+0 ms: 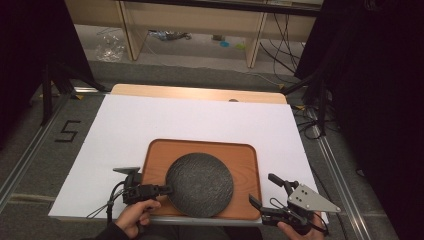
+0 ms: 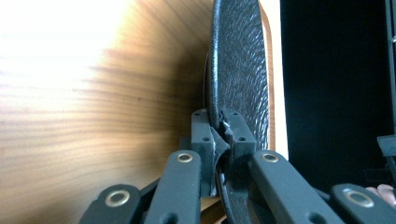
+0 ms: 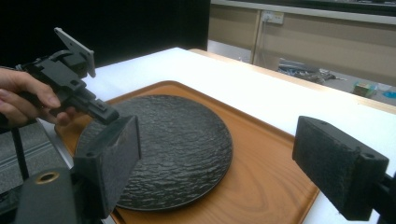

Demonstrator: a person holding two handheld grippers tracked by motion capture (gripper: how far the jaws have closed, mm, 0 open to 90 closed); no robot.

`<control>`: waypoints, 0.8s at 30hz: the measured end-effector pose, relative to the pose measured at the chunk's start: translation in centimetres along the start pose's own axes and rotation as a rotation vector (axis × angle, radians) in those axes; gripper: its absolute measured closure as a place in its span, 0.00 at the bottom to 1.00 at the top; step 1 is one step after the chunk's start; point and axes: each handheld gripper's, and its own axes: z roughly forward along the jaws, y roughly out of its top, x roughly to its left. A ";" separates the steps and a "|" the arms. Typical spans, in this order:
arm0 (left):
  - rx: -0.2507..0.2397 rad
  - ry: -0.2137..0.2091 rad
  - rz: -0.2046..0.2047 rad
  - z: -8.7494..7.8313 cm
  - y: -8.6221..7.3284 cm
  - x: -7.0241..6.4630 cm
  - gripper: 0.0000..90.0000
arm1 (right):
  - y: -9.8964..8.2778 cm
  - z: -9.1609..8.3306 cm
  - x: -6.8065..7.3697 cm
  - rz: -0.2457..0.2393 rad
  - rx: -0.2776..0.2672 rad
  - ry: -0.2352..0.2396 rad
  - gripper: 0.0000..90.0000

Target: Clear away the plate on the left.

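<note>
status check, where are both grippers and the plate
Left gripper shut on black plate rim. Right gripper open, off the tray. Plate on tray. Nothing in the way.

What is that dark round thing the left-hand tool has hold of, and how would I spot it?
Find the white table, then the wooden tray near its front edge. Lying on that tray is a black plate, round, flat and rough like slate. It is the one dark disc on the pale wood, and the left gripper is pinching its rim.
</note>
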 end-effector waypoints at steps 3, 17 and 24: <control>-0.001 0.000 0.009 -0.1 -0.3 0.0 0.93 | 0.0 0.0 0.0 0.003 0.002 0.001 0.18; 0.039 0.016 0.020 0.3 -1.5 -0.2 0.90 | 0.0 0.0 0.0 -0.001 0.013 0.016 0.18; 0.060 0.083 0.063 0.9 -1.7 -0.4 0.82 | 0.0 0.0 0.0 0.002 0.011 0.013 0.18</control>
